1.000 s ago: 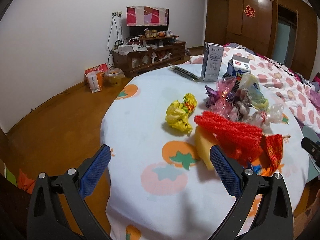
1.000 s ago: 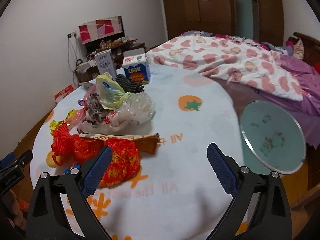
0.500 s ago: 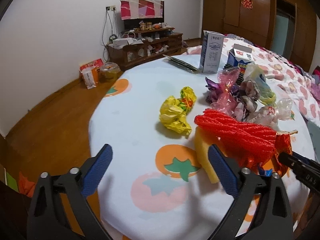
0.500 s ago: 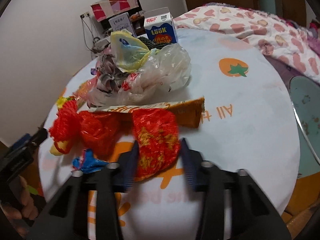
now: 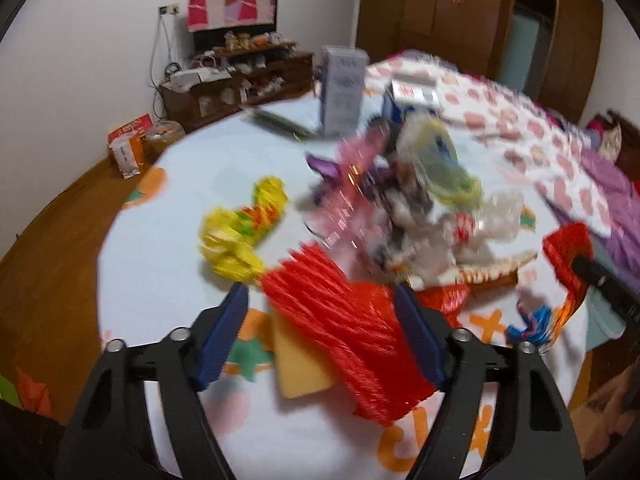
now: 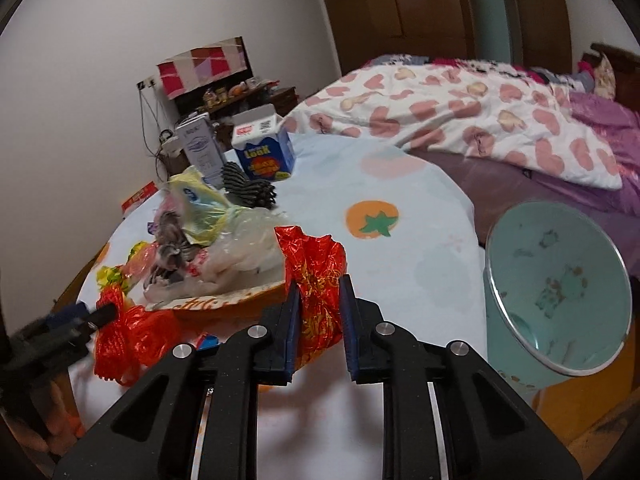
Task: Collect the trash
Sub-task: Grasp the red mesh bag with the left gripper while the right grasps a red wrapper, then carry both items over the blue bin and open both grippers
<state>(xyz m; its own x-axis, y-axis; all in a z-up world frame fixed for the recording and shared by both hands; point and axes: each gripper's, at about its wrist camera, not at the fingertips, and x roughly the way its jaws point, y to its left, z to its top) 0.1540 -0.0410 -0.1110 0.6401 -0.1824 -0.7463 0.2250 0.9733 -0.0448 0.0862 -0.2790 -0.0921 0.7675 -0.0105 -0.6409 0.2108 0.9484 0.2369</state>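
The right gripper (image 6: pixel 318 316) is closing on a crumpled red foil wrapper with gold print (image 6: pixel 316 276); its blue pads press the wrapper from both sides, and the wrapper's top stands above the fingertips. The left gripper (image 5: pixel 322 330) is also closing, with a ribbed red foam net (image 5: pixel 340 320) between its jaws. The blur in the left wrist view hides whether its pads touch the net. A yellow sponge block (image 5: pixel 298 368) lies partly under that net.

All this sits on a round worktop covered by a pale blue cloth printed with orange fruit (image 6: pixel 400 240). Behind the red wrapper lies a heap of clear and coloured plastic bags (image 6: pixel 224 248), resting on a flattened orange packet (image 6: pixel 224 304). To its left lies a crumpled yellow wrapper (image 5: pixel 240 232). A small blue scrap (image 5: pixel 534 320) lies near the worktop's right edge in the left wrist view. Farther back stand a tall white carton (image 6: pixel 200 150) and a blue-and-white milk carton (image 6: pixel 264 152), just beside each other. A round pale green bin (image 6: pixel 556 292) stands beside the worktop, next to a bed with a heart-patterned quilt (image 6: pixel 460 108).
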